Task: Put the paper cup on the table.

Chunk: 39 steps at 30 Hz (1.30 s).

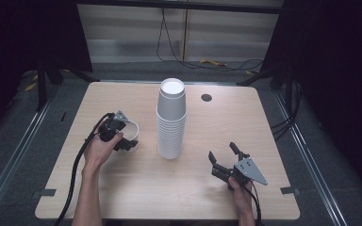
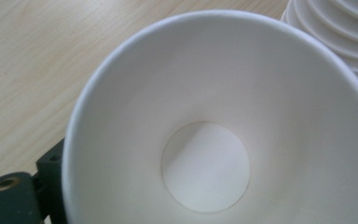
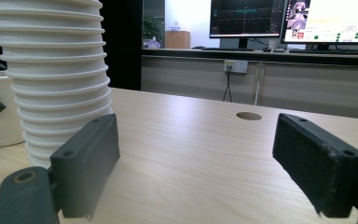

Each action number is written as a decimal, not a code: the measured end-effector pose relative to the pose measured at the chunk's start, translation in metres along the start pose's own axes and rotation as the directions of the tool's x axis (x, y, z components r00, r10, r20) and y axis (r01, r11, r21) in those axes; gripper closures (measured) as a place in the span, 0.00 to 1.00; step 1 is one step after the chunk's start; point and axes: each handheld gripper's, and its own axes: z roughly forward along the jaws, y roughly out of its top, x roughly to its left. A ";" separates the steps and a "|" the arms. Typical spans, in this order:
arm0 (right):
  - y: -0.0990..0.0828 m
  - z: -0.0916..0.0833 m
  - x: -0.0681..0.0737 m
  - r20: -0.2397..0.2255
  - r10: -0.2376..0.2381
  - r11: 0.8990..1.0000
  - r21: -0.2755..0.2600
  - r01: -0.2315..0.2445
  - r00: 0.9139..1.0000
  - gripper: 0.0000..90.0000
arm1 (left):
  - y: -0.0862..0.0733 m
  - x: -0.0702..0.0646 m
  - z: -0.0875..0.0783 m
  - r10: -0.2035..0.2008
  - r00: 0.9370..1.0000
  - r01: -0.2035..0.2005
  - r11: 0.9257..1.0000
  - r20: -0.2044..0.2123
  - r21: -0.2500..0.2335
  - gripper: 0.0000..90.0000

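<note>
From the high view, a tall stack of white paper cups stood upside down near the middle of the pale wooden table, placed where either hand could reach it. At its nine o'clock, the left gripper held a single white paper cup just beside the stack, mouth up, probably to set it down on its own. At the stack's four o'clock, the right gripper waited well apart with its jaws spread wide, likely kept free for steadying the stack. In the left gripper view, the single cup opened toward the camera, one black jaw against its outer wall at seven o'clock, so the rim seemed pinched. In the right gripper view, the spread jaws framed bare table, the stack at ten o'clock.
</note>
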 end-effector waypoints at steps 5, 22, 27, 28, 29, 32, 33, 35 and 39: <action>0.000 0.000 0.000 -0.001 -0.001 1.000 0.000 0.001 1.000 0.16 | -0.014 -0.002 0.002 -0.061 0.998 0.060 0.996 -0.007 -0.067 0.15; 0.000 -0.001 0.000 -0.013 0.002 1.000 -0.001 -0.002 1.000 0.16 | -0.050 -0.013 0.000 -0.169 0.985 0.156 0.965 -0.043 -0.211 0.17; 0.000 -0.001 0.000 -0.018 0.004 1.000 -0.001 -0.004 1.000 0.16 | -0.059 -0.019 -0.004 -0.197 0.979 0.174 0.943 -0.057 -0.283 0.17; 0.000 -0.001 0.000 -0.018 0.003 1.000 -0.001 -0.003 1.000 0.16 | -0.061 -0.019 -0.005 -0.194 0.979 0.169 0.939 -0.056 -0.298 0.17; 0.000 -0.001 0.000 -0.016 0.004 1.000 -0.002 -0.004 1.000 0.16 | -0.063 -0.020 -0.006 -0.200 0.979 0.179 0.935 -0.039 -0.307 0.17; 0.000 0.000 -0.001 -0.017 0.001 1.000 -0.001 -0.001 1.000 0.16 | -0.066 -0.025 -0.011 -0.212 0.976 0.184 0.916 -0.040 -0.356 0.17; 0.000 -0.001 0.000 -0.016 0.005 1.000 -0.001 -0.005 1.000 0.16 | -0.068 -0.026 -0.013 -0.221 0.974 0.191 0.907 -0.038 -0.376 0.17; 0.000 -0.001 0.000 -0.017 0.005 1.000 -0.001 -0.005 1.000 0.16 | -0.071 -0.029 -0.017 -0.230 0.973 0.198 0.893 -0.032 -0.405 0.17; 0.000 -0.001 0.000 -0.016 0.003 1.000 -0.001 -0.003 1.000 0.16 | -0.077 -0.035 -0.021 -0.233 0.971 0.189 0.885 -0.054 -0.426 0.17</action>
